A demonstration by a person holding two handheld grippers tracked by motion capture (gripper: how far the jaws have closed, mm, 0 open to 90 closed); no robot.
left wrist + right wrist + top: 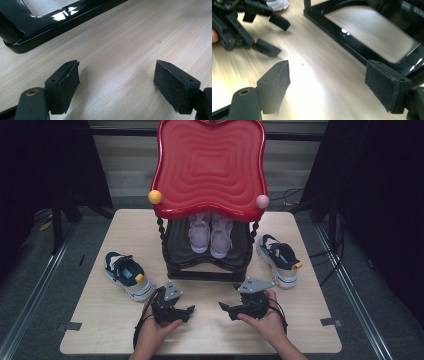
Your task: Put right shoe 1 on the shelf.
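Note:
A shoe rack with a glossy red top [210, 165] and a black lower shelf [175, 245] stands at the back of the wooden table [210, 335]. A pale pink pair of shoes [210, 232] sits on that shelf. One navy and white sneaker [127, 275] lies left of the rack, its mate [280, 260] right of it. My left gripper [189, 310] [116, 72] hovers low in front of the rack, open and empty. My right gripper [223, 307] [327, 72] faces it, also open with bare wood between its pads. The left gripper [274, 36] appears in the right gripper view too.
The rack's black base frame [50, 22] [352, 45] lies close beyond both grippers. A yellow knob [155, 196] and a pink knob [262, 201] stick out at the red top's front corners. Dark floor and cables surround the table.

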